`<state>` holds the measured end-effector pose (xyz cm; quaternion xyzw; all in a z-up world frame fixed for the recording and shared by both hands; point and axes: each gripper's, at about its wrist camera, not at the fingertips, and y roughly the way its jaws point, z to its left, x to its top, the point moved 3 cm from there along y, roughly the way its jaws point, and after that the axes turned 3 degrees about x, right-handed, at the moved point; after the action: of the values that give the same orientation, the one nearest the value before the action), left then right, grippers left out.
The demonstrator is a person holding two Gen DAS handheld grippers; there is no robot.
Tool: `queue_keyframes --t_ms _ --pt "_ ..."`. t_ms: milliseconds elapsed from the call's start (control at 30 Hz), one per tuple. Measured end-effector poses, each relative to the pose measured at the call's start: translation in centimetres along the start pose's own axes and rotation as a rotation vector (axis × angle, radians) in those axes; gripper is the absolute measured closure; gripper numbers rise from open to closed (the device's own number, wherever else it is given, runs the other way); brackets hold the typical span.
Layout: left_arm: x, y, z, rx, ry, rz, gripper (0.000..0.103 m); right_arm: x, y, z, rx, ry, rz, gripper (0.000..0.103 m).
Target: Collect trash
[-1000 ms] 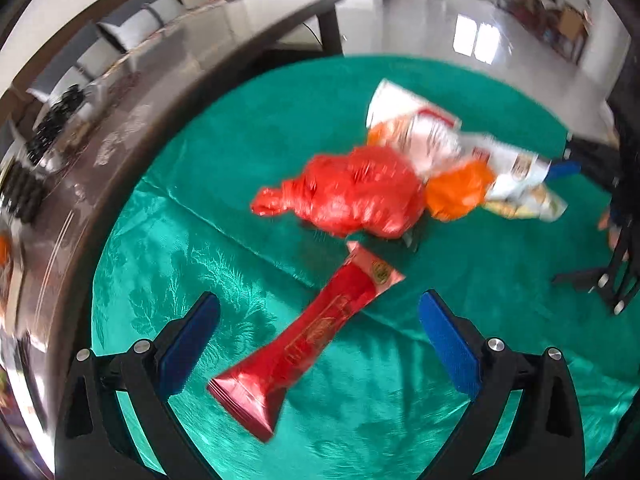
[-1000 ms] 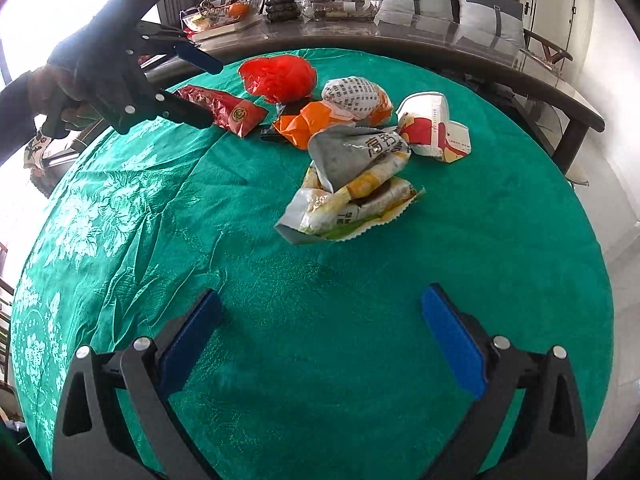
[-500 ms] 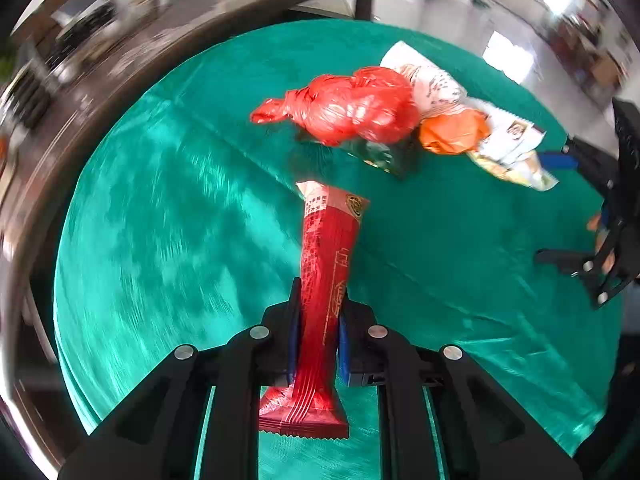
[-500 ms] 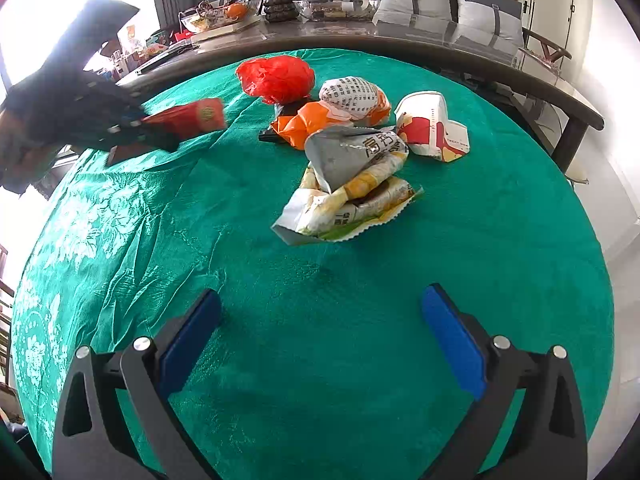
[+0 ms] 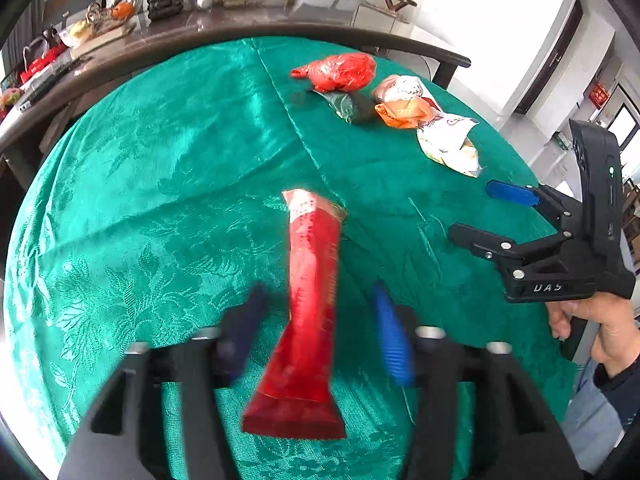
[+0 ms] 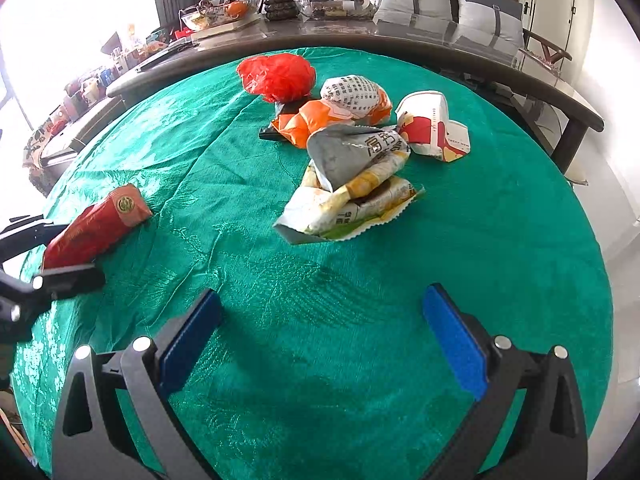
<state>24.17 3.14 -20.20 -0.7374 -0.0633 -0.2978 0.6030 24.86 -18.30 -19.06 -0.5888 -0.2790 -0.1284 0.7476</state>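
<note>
A long red snack wrapper (image 5: pixel 308 312) lies between the spread fingers of my left gripper (image 5: pixel 320 332), which is open and blurred with motion. The wrapper also shows at the left of the right wrist view (image 6: pixel 96 228), by the left gripper's fingers (image 6: pixel 72 278). My right gripper (image 6: pixel 320 340) is open and empty above the green cloth near the table's front edge; it shows in the left wrist view too (image 5: pixel 492 216). A pile of trash sits beyond: a red plastic bag (image 6: pixel 276 76), orange wrappers (image 6: pixel 316 120), a grey and yellow packet (image 6: pixel 352 184), and a white and red carton (image 6: pixel 432 128).
The round table carries a green patterned cloth (image 6: pixel 320 264). A dark curved counter (image 6: pixel 360 40) behind it holds bowls, fruit and cushions. A chair (image 6: pixel 576 132) stands at the far right edge of the table.
My left gripper carried the red wrapper back toward the table's near left side and has opened, letting go of it. The right gripper has stayed where it was, open.
</note>
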Motion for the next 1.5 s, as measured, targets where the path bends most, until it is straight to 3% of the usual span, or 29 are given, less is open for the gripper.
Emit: queue_keyframes --t_ms 67,167,333,467,633,667,700,800,833,1100,1300,1400,1500 --pt "-0.3 0.2 -0.1 0.075 0.03 -0.031 0.014 0.0 -0.3 -0.6 0.046 0.033 -0.02 0.005" --pt "-0.4 0.6 -0.8 0.112 0.068 -0.041 0.012 -0.1 -1.1 -2.0 0.149 0.114 -0.066 0.005" --pt "-0.7 0.7 -0.1 0.121 0.053 -0.059 0.006 1.1 -2.0 -2.9 0.199 0.181 -0.072 0.006" --pt "-0.8 0.6 -0.2 0.133 0.055 -0.055 0.004 4.7 -1.2 -2.3 0.172 0.176 -0.068 0.006" --pt "-0.8 0.6 -0.1 0.132 0.054 -0.055 0.004 6.6 1.6 -2.3 0.051 0.182 -0.037 0.006" --pt "-0.8 0.6 -0.1 0.132 0.054 -0.055 0.004 6.6 2.0 -2.6 0.046 0.194 -0.035 0.008" --pt "-0.8 0.6 0.0 0.132 0.054 -0.055 0.004 6.4 2.3 -2.8 0.06 0.202 -0.03 0.035" --pt "-0.8 0.6 0.0 0.131 0.054 -0.055 0.004 5.4 2.0 -2.7 0.068 0.15 -0.027 0.05" --pt "-0.8 0.6 0.0 0.131 0.053 -0.055 0.004 4.9 1.6 -2.5 0.069 0.122 -0.025 0.051" --pt "-0.8 0.6 0.0 0.132 0.054 -0.055 0.004 -0.8 -3.1 2.1 0.204 -0.12 -0.007 0.051" --pt "-0.7 0.6 0.0 0.127 0.046 -0.057 0.004 -3.0 -3.5 1.0 0.159 -0.084 0.006 0.042" --pt "-1.0 0.1 0.5 0.09 0.029 -0.063 0.005 -3.5 -4.8 0.1 0.135 -0.068 -0.002 0.04" --pt "-1.6 -0.7 0.9 0.066 0.026 -0.053 0.005 -3.6 -6.3 -0.2 0.121 -0.068 -0.012 0.033"
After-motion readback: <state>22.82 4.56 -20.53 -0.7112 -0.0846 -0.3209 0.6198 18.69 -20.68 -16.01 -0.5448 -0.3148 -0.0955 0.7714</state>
